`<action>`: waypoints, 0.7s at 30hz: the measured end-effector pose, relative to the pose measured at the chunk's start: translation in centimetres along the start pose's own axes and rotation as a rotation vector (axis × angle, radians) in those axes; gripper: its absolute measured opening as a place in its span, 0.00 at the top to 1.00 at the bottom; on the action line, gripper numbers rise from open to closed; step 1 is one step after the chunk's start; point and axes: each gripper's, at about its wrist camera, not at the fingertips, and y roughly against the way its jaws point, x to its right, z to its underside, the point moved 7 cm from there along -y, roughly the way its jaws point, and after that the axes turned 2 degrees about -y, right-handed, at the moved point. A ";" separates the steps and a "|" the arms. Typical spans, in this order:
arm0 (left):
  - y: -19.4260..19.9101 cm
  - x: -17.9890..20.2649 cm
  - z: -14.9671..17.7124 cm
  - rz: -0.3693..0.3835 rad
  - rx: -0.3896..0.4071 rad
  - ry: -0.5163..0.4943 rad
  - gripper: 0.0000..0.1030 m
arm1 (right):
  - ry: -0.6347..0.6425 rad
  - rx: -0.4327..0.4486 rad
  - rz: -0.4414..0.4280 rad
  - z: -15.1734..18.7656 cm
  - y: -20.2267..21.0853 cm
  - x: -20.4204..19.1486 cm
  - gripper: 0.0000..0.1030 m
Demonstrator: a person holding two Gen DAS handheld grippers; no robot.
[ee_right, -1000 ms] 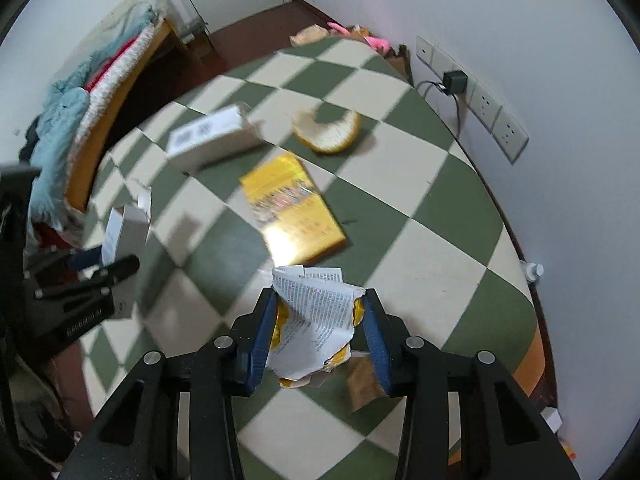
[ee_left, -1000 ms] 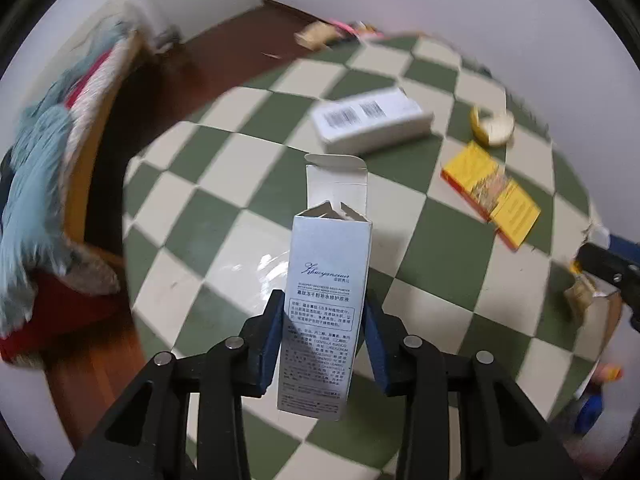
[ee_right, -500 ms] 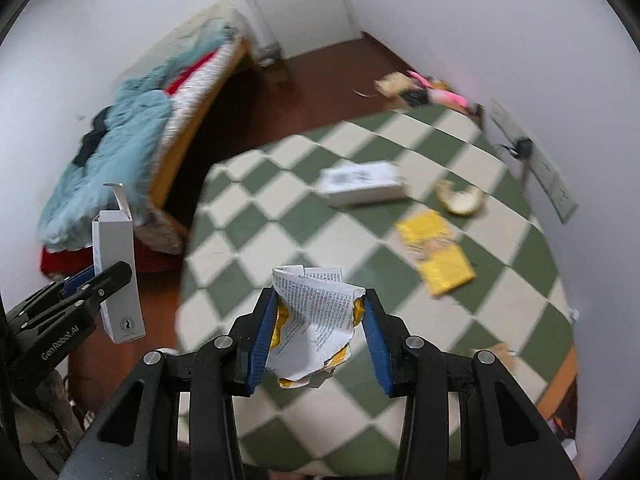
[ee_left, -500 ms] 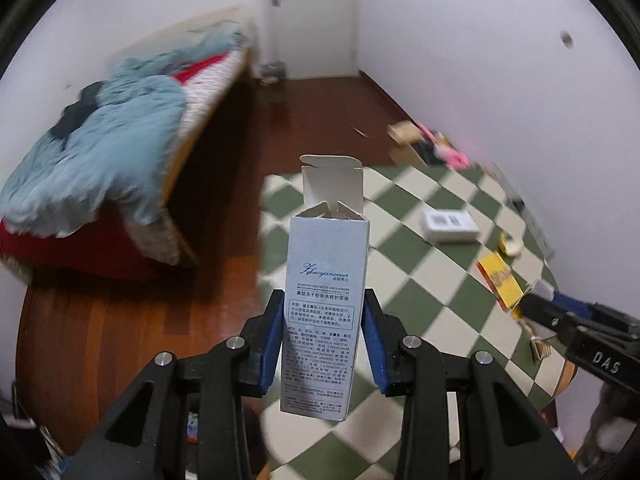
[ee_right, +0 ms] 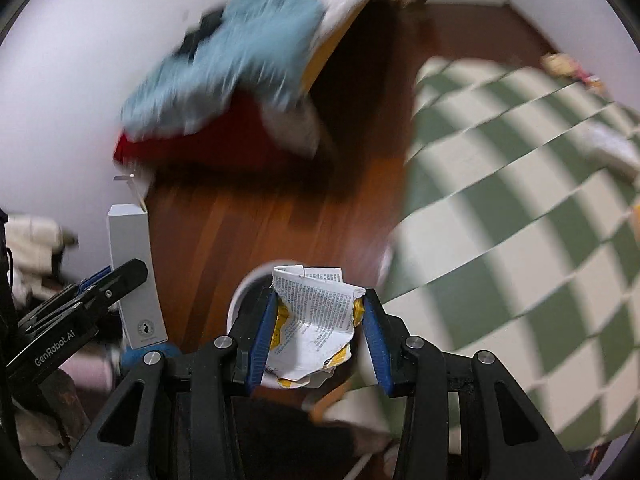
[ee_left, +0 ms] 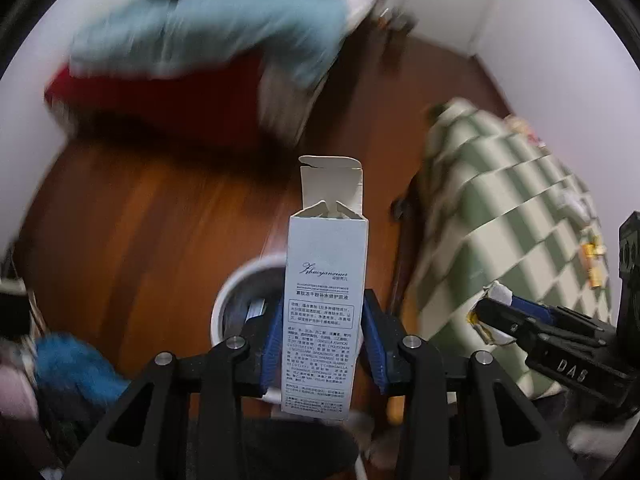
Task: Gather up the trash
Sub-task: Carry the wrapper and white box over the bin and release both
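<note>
Pinching the box (ee_left: 325, 320) low down, the left gripper (ee_left: 323, 350) held it upright; it looked light and easily squashed. The right gripper (ee_right: 319, 330) squeezed soft crumpled paper (ee_right: 314, 322) over the bin (ee_right: 245, 296).

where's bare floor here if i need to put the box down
Bare wood floor lies between the bed and the white bin; the checkered mat looks mostly open near its wood edge. Crowded: clutter at lower left, litter along the mat's far side.
</note>
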 end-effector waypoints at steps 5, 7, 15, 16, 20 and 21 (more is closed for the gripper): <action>-8.7 -4.4 1.9 0.057 -0.179 0.076 0.67 | 0.011 -0.180 0.045 3.1 -10.0 -1.5 0.57; -11.4 -4.9 2.0 0.103 -0.234 0.088 0.64 | 0.004 -0.242 0.071 4.3 -13.3 -1.5 0.57; -15.8 -7.8 2.2 0.101 -0.305 0.159 0.18 | -0.038 -0.370 0.128 6.5 -20.4 -0.4 0.56; -15.7 -8.2 2.3 0.085 -0.301 0.162 0.17 | -0.039 -0.388 0.128 6.6 -21.2 -0.4 0.56; -14.8 -9.4 2.9 0.000 -0.269 0.143 0.03 | -0.034 -0.411 0.115 6.6 -23.1 -0.8 0.38; -14.6 -9.6 3.1 -0.017 -0.259 0.142 0.03 | -0.035 -0.410 0.112 6.4 -23.2 -0.7 0.21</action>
